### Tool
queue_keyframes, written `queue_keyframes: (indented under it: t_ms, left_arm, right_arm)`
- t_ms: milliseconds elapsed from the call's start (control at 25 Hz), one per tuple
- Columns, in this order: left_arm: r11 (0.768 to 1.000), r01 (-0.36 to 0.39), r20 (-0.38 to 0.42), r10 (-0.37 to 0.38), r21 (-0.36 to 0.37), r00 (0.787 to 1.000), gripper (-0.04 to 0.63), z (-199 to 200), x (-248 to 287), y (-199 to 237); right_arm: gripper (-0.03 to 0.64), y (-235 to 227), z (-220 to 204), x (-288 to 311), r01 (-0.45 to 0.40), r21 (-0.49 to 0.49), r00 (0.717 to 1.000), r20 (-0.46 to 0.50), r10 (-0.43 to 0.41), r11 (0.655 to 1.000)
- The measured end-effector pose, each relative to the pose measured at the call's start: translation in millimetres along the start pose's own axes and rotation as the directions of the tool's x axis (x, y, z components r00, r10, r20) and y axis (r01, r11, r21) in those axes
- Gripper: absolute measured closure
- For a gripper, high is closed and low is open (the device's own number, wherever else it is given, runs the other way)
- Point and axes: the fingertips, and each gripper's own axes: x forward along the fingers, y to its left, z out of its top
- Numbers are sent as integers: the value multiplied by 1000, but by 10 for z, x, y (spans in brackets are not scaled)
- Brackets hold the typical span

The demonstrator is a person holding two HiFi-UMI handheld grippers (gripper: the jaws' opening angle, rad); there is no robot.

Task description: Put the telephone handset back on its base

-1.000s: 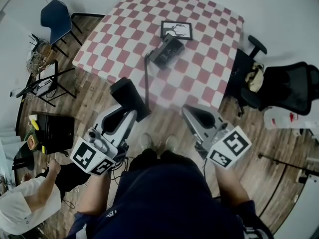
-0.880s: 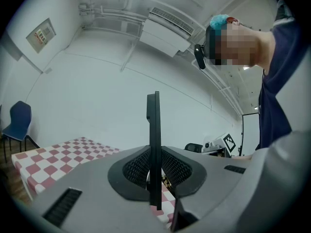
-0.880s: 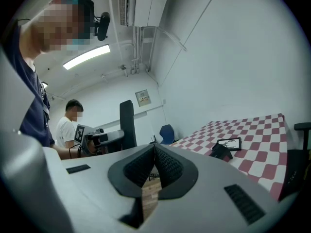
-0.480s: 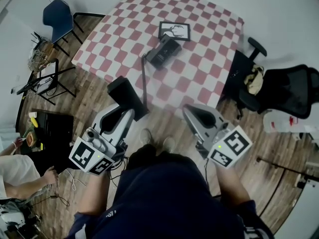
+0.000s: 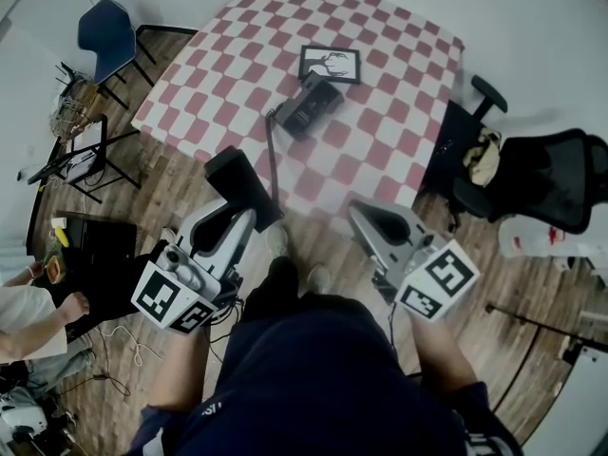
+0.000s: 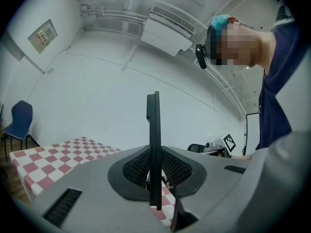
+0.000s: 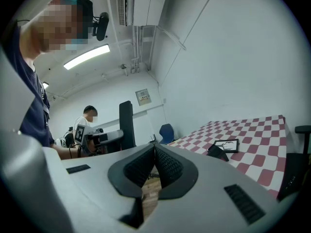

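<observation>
Head view, item one: my left hand-held gripper (image 5: 252,214) pinches the telephone handset (image 5: 237,174) flat between its pads, so I can carry it level. It is short of the counter (image 5: 380,84). The cord (image 5: 275,160) runs to the base (image 5: 309,105), which sits beside a picture frame (image 5: 331,64). Item two: my right hand-held gripper (image 5: 366,215) is pressed together and empty, apparently in reserve.

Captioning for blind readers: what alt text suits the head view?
From above: the left gripper holds a black handset, its cord running to the telephone base on a checked table; the right gripper is empty.
</observation>
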Motion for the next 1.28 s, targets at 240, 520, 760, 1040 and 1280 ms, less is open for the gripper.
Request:
queue_keyframes:
  t_ms: [240, 520, 760, 1040, 1280]
  left_arm:
    - [1000, 3, -9, -3, -21, 1000, 506, -65, 92, 197]
    - [999, 14, -17, -15, -41, 1000, 506, -60, 300, 535]
    - [998, 19, -34, -21, -57, 999, 505, -64, 456, 898]
    - [996, 44, -53, -48, -75, 997, 506, -32, 658, 1322]
    - [993, 80, -72, -86, -89, 994, 505, -16, 759, 1693]
  right_arm:
    - [600, -123, -16, 178, 3, 3, 1000, -10, -3, 1000]
    - [600, -355, 31, 451, 25, 22, 1000, -17, -24, 999]
    - [600, -548, 84, 750, 35, 36, 999, -30, -34, 999]
    - [600, -762, 147, 1111, 64, 56, 997, -51, -61, 996]
    - [600, -862, 199, 1466, 93, 75, 994, -60, -88, 993]
